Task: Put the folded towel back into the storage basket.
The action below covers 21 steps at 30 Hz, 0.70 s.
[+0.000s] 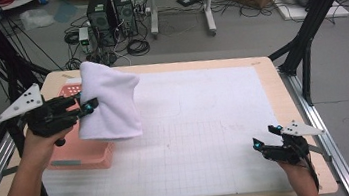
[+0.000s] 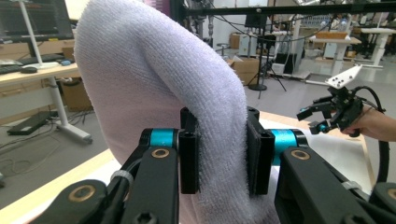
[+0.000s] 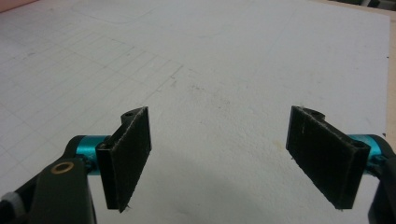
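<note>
A white towel [image 1: 109,102] is held clear of the table [image 1: 270,73] by the left gripper [image 1: 87,107], near the table's far left corner and above a pink basket [image 1: 86,156] that sits at the left edge. In the high view the cloth is seen hanging in a folded bundle, its top humped and its lower hem draped over the basket's inner rim. In the left gripper view a thick fold of the towel [image 2: 187,93] is seen pinched between the two black pads, which press into the terry pile on both sides; the left gripper [image 2: 222,151] is therefore clenched on the cloth. A grey three-cornered plate with small holes is carried on top of that gripper.

The right gripper [image 1: 268,136] is held low near the table's near right corner, over the white gridded mat [image 1: 206,124] that covers most of the tabletop. In the right gripper view its jaws stand wide apart with only the bare mat [image 3: 215,70] between them, so the right gripper [image 3: 219,158] is released and nothing is grasped. It is also seen farther off in the left gripper view [image 2: 322,119], borne by a hand.

Faint pencilled outlines and a printed grid are visible on the mat. No brand, label or legible writing can be made out on the towel, the basket, the mat or the grippers.
</note>
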Available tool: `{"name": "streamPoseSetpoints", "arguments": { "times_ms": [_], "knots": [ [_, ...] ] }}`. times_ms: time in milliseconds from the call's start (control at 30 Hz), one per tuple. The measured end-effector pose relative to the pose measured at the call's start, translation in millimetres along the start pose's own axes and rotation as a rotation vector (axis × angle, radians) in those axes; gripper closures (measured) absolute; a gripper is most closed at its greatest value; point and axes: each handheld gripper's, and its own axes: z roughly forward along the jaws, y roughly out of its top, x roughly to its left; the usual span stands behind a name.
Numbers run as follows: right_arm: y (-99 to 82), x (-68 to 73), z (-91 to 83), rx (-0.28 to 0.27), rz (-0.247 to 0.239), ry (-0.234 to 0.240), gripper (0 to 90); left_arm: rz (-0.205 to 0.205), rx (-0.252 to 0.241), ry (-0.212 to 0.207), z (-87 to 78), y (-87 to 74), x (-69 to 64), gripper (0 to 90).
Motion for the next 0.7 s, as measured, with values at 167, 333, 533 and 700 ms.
{"name": "streamPoseSetpoints", "arguments": {
  "times_ms": [167, 333, 533, 700],
  "knots": [
    [-0.2, 0.7, 1.3, 0.009, -0.001, -0.003, 21.3, -0.010, -0.013, 0.015, -17.6, -0.2, 11.6, 71.4],
    [0.3, 2.4, 1.9, 0.011, -0.005, -0.003, 21.3, -0.039, -0.004, 0.049, -35.4, -11.7, 24.7, 71.4],
    [0.1, 4.5, 3.4, 0.018, -0.011, -0.002, 21.3, -0.097, 0.013, 0.101, -51.9, -32.8, 42.3, 71.4],
    [0.4, 5.4, 4.2, 0.018, -0.012, -0.004, 21.3, -0.157, 0.061, 0.136, -56.0, -53.6, 54.6, 71.2]
  ]
}}
